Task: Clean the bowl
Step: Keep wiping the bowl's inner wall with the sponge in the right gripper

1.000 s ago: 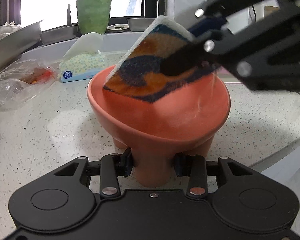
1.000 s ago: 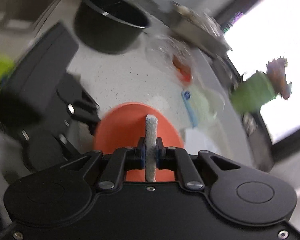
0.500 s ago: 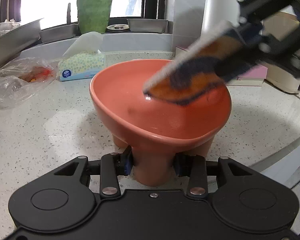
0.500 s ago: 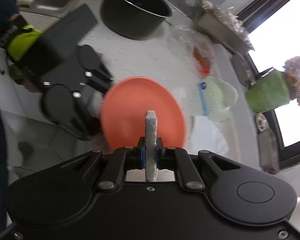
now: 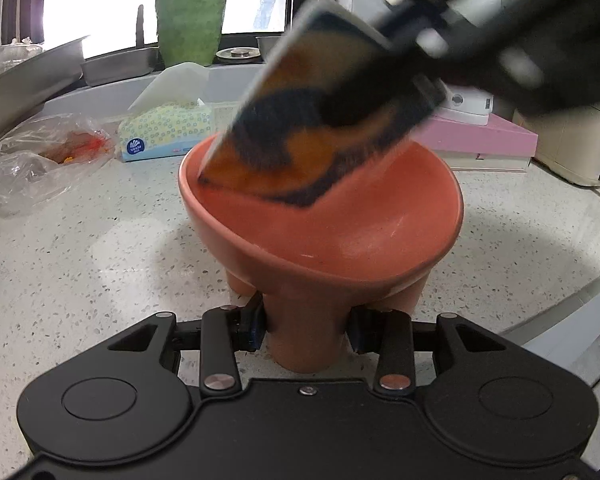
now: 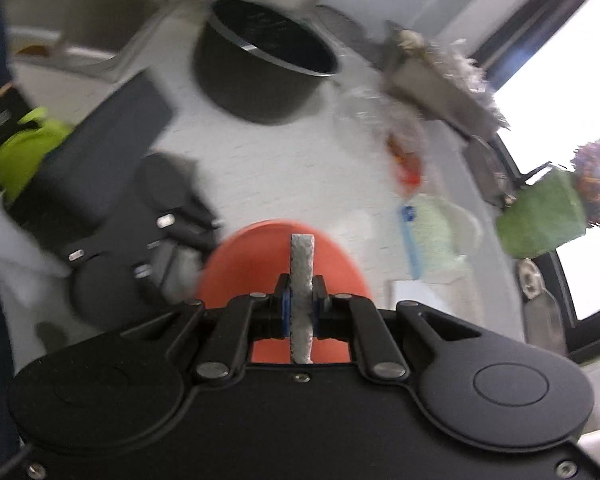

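While the footed terracotta bowl (image 5: 340,236) sits on the speckled counter (image 5: 100,248), my left gripper (image 5: 306,328) clamps its front leg. My right gripper (image 6: 300,308) pinches a sponge (image 5: 320,132) edge-on, tilted w/ one corner inside the bowl. Tissue pack (image 5: 166,134) & green flowerpot (image 5: 190,20) sit behind.

A speckled white countertop (image 5: 80,248) is lit by a bright window (image 5: 100,0); a green flowerpot (image 5: 190,20) is set on the sill.
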Demonstrator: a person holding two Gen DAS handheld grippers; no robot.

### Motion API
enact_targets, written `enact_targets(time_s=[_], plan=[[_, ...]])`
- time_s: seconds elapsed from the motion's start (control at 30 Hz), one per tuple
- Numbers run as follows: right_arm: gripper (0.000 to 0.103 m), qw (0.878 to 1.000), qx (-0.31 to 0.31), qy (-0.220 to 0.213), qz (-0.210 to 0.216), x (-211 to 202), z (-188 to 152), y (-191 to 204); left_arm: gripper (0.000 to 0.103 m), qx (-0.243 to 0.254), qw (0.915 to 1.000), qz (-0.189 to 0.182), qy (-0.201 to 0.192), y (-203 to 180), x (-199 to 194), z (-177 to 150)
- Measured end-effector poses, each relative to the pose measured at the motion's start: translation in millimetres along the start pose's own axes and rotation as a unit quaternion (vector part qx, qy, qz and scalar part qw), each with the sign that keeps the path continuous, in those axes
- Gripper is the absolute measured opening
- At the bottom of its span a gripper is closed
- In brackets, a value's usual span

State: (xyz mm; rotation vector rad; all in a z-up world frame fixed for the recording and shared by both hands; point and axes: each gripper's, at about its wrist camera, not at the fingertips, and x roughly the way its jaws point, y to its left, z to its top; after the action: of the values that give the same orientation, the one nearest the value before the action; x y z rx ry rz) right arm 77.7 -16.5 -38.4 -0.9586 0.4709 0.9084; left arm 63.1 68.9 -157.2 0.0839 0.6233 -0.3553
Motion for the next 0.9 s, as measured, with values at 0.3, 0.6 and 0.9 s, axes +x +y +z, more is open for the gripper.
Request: enact_targets(time_s=[0.3,0.6,0.9], plan=[[0.011,0.999,0.047,0.021,0.014,-7,-26,-33,0.038,0.009,0.9999,-0.008,0.002,5,-7,-7],[0.011,0.996,0.043,0.008,0.072,-10,-29,3,0.038,0.007,0.9999,-0.008,0.003,9,-1,0],[0.012,0.996,0.078,-0.015,0.048,19,-11,3,0.038,0.004,1.0000,-0.004,0.003,9,1,1]])
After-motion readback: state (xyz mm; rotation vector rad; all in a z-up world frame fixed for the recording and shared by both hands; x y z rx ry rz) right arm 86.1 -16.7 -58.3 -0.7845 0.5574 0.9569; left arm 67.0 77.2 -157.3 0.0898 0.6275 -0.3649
